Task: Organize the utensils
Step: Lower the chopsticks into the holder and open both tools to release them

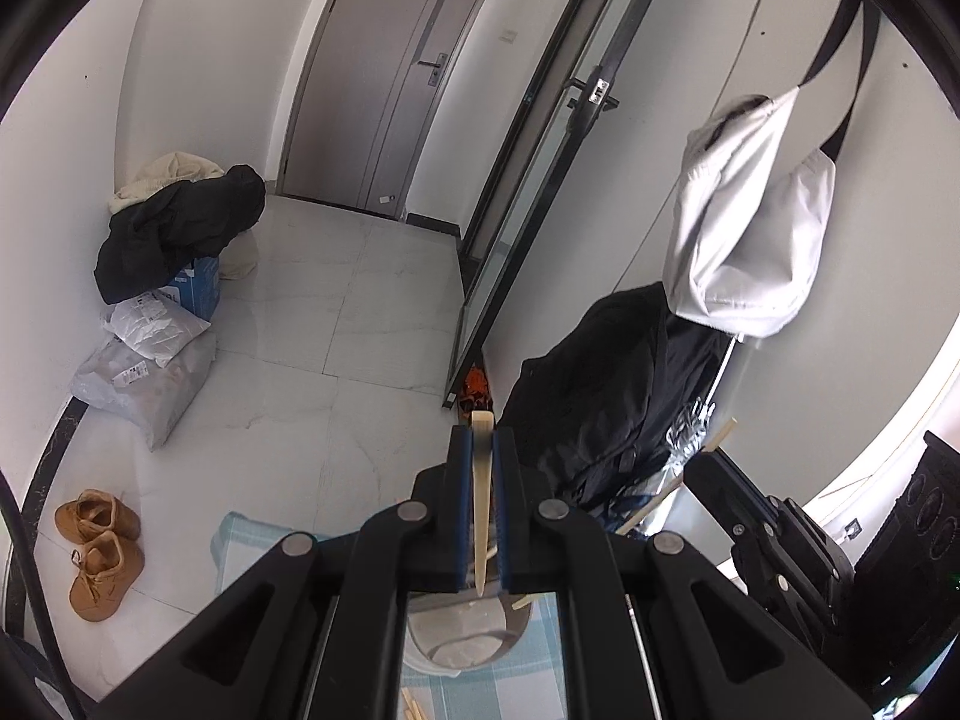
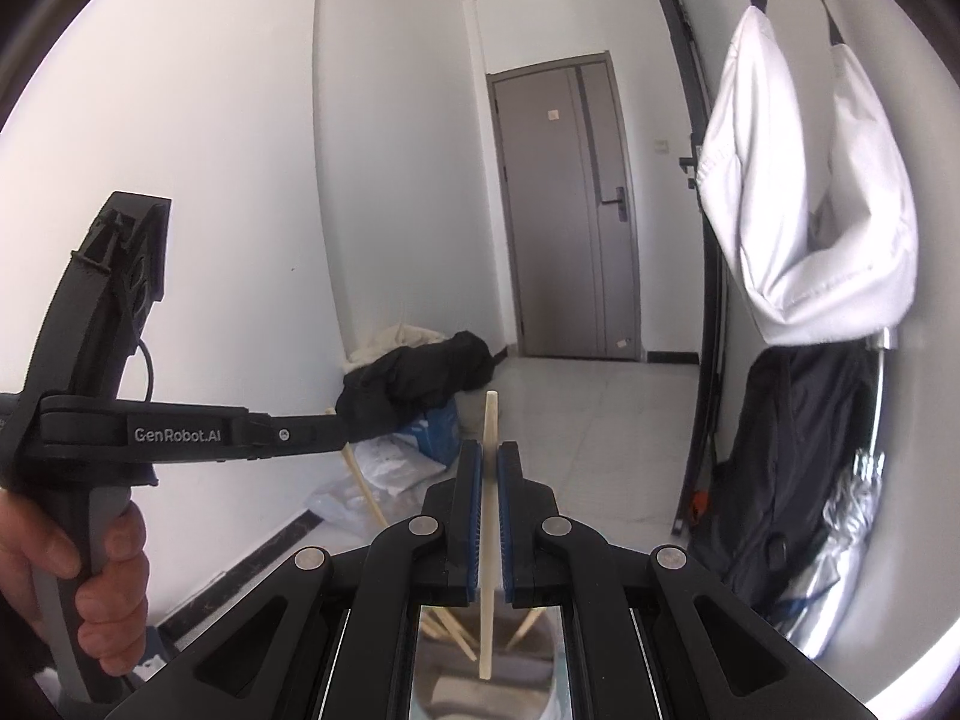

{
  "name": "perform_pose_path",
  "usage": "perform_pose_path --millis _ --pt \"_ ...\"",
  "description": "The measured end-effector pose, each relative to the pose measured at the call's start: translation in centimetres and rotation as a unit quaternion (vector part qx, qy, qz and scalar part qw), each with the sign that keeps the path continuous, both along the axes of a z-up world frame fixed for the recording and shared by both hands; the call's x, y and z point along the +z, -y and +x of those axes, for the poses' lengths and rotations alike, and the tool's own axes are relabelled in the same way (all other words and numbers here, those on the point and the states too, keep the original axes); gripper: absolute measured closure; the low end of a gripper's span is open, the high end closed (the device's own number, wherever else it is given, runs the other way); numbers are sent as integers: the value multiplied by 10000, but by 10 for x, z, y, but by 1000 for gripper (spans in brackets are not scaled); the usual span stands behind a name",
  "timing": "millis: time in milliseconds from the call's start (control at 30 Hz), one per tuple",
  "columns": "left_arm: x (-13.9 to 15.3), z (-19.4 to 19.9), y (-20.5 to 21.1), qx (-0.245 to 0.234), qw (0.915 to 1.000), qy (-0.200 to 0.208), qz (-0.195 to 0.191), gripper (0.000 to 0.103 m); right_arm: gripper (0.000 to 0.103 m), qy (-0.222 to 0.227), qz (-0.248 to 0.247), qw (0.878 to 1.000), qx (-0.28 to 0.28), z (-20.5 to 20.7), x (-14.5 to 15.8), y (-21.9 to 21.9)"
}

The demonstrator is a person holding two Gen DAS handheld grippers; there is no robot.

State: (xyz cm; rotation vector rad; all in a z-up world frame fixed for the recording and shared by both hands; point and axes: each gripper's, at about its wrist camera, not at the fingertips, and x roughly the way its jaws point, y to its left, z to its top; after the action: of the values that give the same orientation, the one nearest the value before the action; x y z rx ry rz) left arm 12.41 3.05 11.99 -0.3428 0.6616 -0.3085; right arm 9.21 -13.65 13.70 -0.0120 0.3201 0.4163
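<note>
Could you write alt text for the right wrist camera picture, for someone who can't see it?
A black two-finger gripper pinches an upright wooden chopstick above a cup holding more sticks. At left, a hand holds a second gripper gripping another chopstick; behind lies a white hallway with a grey door.

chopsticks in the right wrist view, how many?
5 visible. One in the right tool, one in the left tool, three leaning in the cup below. More may be hidden.

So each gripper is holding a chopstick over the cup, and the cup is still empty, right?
Not quite. The left gripper and right gripper each hold a chopstick, but the cup isn't empty: the right wrist view shows chopsticks leaning inside.
</note>
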Motion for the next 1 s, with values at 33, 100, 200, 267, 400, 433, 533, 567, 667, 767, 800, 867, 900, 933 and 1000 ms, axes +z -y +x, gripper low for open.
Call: perform_pose_path --millis 33,100,200,267,400,433,533,567,667,767,800,867,900,933,1000 --pt "0 4 -1 15 10000 3 -14 100 99 19 -15 10000 -1 7 1 -3" --pt "-3 10 -4 45 10000 16 6 100 99 49 -45 10000 -18 19 1 -6" --pt "-12 17 -5 86 9999 4 76 100 99 1 -81 10000 -20 36 -5 -12" --pt "-18 22 -7 85 9999 -52 38 100 99 -60 -95 9999 8 44 -11 -16" --pt "-32 31 -12 62 9998 -196 -38 100 99 -61 -232 9997 105 50 -22 -26" --pt "-36 31 -13 60 9997 -230 -54 100 99 -61 -273 9995 128 51 -25 -28" --pt "-41 34 -13 44 9996 -278 -70 100 99 -58 -473 9987 175 53 -35 -35" --pt "-42 34 -12 26 9996 -274 -93 100 99 -61 -520 9984 199 52 -38 -36" --pt "-42 35 -11 -21 9996 -263 -97 100 99 -78 -578 9979 284 54 -45 -38" --pt "-44 37 -9 -93 9995 -303 -95 100 99 -73 -671 9973 303 54 -52 -37" --pt "-45 38 -8 -136 9994 -315 -85 100 99 -105 -709 9970 287 54 -56 -36" --pt "-49 38 -7 -164 9993 -322 -18 100 99 -190 -722 9968 285 59 -62 -33" --pt "-50 38 -6 -181 9993 -338 15 100 99 -235 -723 9967 275 59 -66 -31" --pt "-53 38 -4 -240 9990 -373 12 100 99 -274 -717 9967 272 60 -69 -30" --pt "-59 39 -2 -351 9983 -460 32 100 99 -380 -691 9965 259 61 -76 -26"
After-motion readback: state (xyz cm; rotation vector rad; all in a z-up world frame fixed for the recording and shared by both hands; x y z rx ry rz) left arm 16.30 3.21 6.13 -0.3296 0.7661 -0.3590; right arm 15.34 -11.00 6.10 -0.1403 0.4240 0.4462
